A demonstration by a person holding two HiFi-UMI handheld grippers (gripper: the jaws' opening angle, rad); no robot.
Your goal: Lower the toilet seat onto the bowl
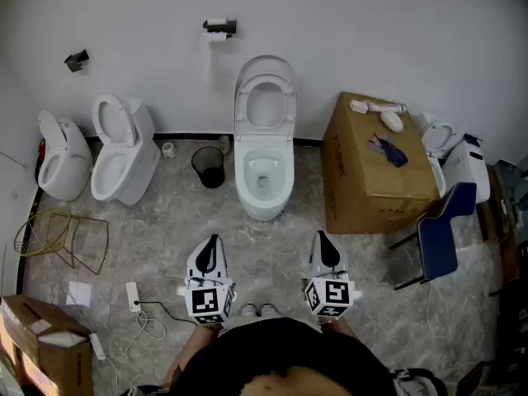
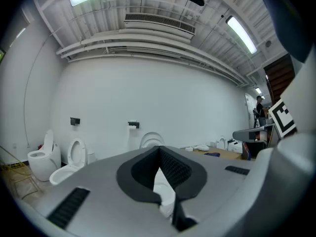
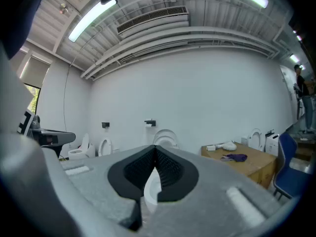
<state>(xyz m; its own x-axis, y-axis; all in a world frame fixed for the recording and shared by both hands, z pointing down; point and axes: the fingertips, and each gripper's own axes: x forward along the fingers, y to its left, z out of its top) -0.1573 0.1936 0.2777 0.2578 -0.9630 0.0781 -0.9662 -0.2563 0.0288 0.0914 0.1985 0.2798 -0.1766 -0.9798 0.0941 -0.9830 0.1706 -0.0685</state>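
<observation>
Landmark: the white ceramic toilet bowl standing against the wall at the middle of the floor.
Task's thing: the white oval ring seat is raised at the back of the bowl. It leans toward the wall with the lid behind it, so lowering has not begun.
Seat's long axis: upright from the hinge at the bowl's rear, free edge at the top. It looks as if it would swing forward and down, toward the person.
Left gripper: in front of the bowl and a little to its left, well apart from it, pointing level at it. Its jaws are pressed together with nothing between the pads.
Right gripper: in front of the bowl and a little to its right, also well apart and level. Its jaws are together and empty.
Deciding relation: the seat lies straight ahead of both claws, beyond the bowl and higher than its rim. Neither hand is clearly nearer, since the bowl sits about midway between them.
Next move, as a judgement: one claw must go forward over the bowl to the seat's top edge.
Neighbours: a black mesh waste bin just left of the bowl; a brown cardboard box near its right side, which could crowd the right arm.
</observation>
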